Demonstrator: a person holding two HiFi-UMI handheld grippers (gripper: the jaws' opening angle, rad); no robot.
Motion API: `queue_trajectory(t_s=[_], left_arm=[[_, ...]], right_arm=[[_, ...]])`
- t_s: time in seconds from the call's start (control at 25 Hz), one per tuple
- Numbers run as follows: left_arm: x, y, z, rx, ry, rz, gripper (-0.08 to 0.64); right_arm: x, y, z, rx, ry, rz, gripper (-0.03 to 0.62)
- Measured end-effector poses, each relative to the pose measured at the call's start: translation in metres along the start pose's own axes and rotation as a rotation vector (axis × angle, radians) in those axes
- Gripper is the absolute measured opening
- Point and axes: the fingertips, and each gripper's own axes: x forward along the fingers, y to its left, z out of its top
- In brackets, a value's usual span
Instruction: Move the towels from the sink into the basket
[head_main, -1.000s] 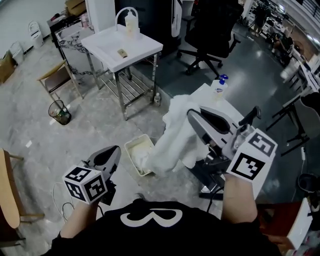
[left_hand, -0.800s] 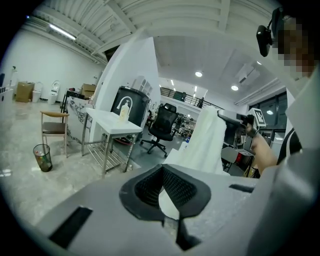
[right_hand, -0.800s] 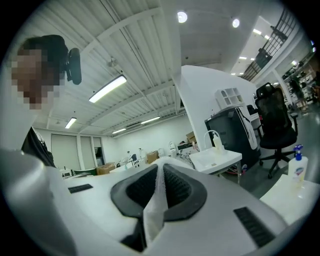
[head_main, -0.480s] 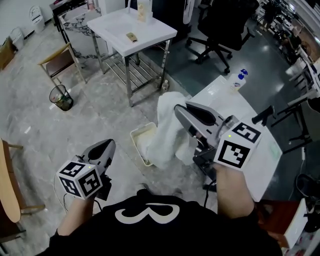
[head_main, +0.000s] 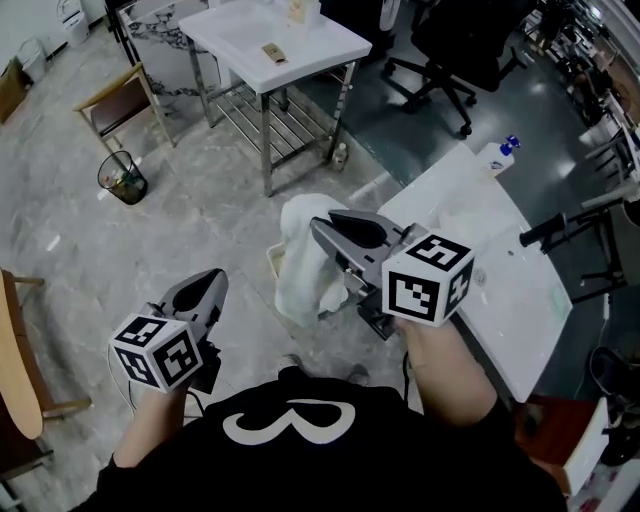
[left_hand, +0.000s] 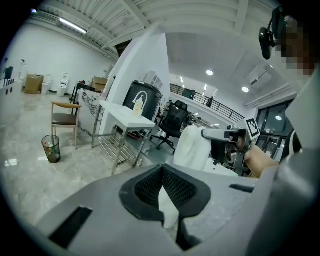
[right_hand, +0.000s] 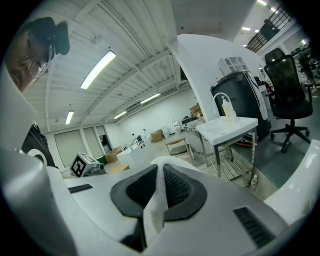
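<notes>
The right gripper is gripping a white towel. Its own view is showing the jaws closed down on a fold of terry cloth, pinched in the slit between the pads. From the jaw tips the towel is hanging straight down as one bunched length, so its long axis is running from the jaws toward the floor.

The basket is sitting on the floor directly under that hanging cloth. The towel is covering nearly all of it, and only a sliver of cream rim is peeking out at the towel's left edge. This is the relation the coming move is turning on: the basket is lying below the right jaws and a touch to their left, not out ahead of them. Lowering and letting go looks like all that is being asked for, with little sideways travel.

The left gripper is hanging to the near left of the basket, pointing toward it. Its jaws are standing together with nothing draping from them. A pale sliver is showing in their slit, and I cannot tell whether that is cloth or bright background. It is closer to the floor, but the right hand is the one carrying the load and sitting over the target.

The sink is standing far off at the top, well apart from both hands.
</notes>
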Motion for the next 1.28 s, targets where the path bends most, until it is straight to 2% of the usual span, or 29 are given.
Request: queue_trajectory(t_s=[0.28, 0.44, 0.64, 0.84, 1.0, 1.28], left_arm=[[0.004, 0.029, -0.007, -0.017, 0.022, 0.037, 0.006], [0.011, 0.041, -0.013, -0.029, 0.04, 0.056, 0.006], [0.017, 0.057, -0.021, -0.041, 0.052, 0.082, 0.006], [0.027, 0.07, -0.04, -0.078, 0.066, 0.098, 0.006], [0.04, 0.077, -0.062, -0.099, 0.109, 0.101, 0.006], [0.051, 0.089, -0.092, -0.113, 0.185, 0.113, 0.006]], right_arm=[[0.033, -0.049, -0.06, 0.123, 0.104, -0.072, 0.034], [0.053, -0.067, -0.09, 0.17, 0.151, -0.082, 0.034], [0.08, -0.086, -0.124, 0.148, 0.219, -0.095, 0.035], [0.086, -0.12, -0.172, 0.156, 0.307, -0.146, 0.035], [0.089, -0.153, -0.211, 0.163, 0.356, -0.213, 0.035], [0.108, -0.194, -0.273, 0.184, 0.426, -0.263, 0.035]])
